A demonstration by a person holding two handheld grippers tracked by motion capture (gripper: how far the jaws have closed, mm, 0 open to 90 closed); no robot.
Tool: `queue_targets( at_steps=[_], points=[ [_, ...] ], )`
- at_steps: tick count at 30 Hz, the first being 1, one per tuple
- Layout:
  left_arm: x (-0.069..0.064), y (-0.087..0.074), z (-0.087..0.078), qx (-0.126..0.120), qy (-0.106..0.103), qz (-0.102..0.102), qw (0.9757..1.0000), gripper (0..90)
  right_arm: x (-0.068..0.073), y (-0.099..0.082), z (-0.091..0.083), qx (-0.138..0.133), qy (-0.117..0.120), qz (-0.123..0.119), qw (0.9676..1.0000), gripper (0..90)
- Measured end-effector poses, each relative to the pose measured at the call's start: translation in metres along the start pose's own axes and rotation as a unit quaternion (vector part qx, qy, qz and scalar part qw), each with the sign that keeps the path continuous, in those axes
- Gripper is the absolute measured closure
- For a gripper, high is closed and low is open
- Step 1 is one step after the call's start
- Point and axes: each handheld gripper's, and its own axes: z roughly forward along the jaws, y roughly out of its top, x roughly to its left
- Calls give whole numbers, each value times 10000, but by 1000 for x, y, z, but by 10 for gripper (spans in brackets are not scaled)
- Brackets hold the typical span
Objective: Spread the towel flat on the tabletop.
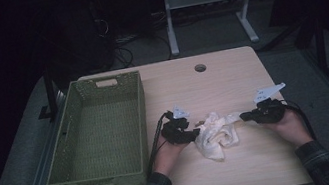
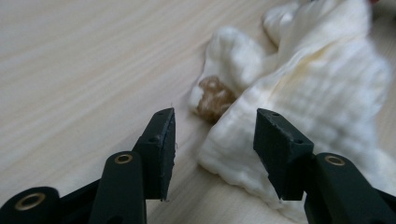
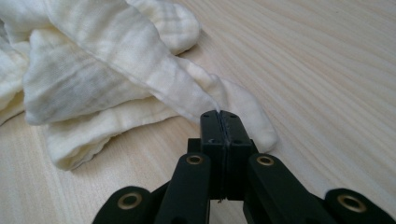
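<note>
The right gripper [image 3: 219, 116] is pinching a corner of the crumpled white cloth [image 1: 216, 134] lying mid-table [image 1: 246, 170], while the left gripper [image 2: 212, 135] is standing half open around the opposite edge, not yet pressing. Next it likely needs closing there. The empty green basket [image 1: 144, 126] is waiting just left, with open room around.
</note>
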Motion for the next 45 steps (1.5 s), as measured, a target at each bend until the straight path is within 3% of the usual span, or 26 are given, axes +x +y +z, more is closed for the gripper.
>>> queue_targets(
  at_steps=[3, 6, 9, 11, 16, 23, 27, 31, 33, 36, 39, 45],
  points=[
    [0, -2, 6, 159, -42, 54, 9998, 530, 0, 0, 0, 0, 9, 9, 10000, 893],
    [1, -3, 10, 229, -96, 104, 9996, 639, 0, 0, -1, -31, 29, -4, 10000, 894],
    [0, -2, 10, 284, -171, 116, 9994, 824, 2, 0, -3, -35, 35, 27, 10000, 894],
    [0, -1, 8, 293, -217, 145, 9992, 848, 2, 0, -4, -116, 48, -22, 9999, 894],
    [0, 5, -4, 91, -41, 167, 9998, 856, 3, 1, -13, -192, 38, 38, 9998, 894],
    [5, 24, -25, -159, 317, 254, 9990, 856, 3, 9, -30, -343, -48, -93, 9994, 894],
    [9, 37, -29, -290, 452, 142, 9985, 855, 1, 18, -37, -410, -69, -112, 9991, 893],
    [16, 52, -29, -365, 595, 65, 9975, 855, -10, 25, -39, -520, -98, -38, 9986, 893],
    [22, 62, -25, -407, 745, -33, 9964, 856, -22, 28, -37, -555, -128, 33, 9984, 893],
    [28, 67, -20, -402, 769, -84, 9962, 855, -29, 29, -33, -538, -150, 113, 9984, 893],
    [38, 70, 0, -140, 960, -149, 9952, 854, -45, 28, -17, -509, -159, 358, 9979, 889],
    [50, 62, 26, 259, 1117, -290, 9930, 850, -54, 33, 3, -307, -226, 481, 9981, 885]
  ],
)
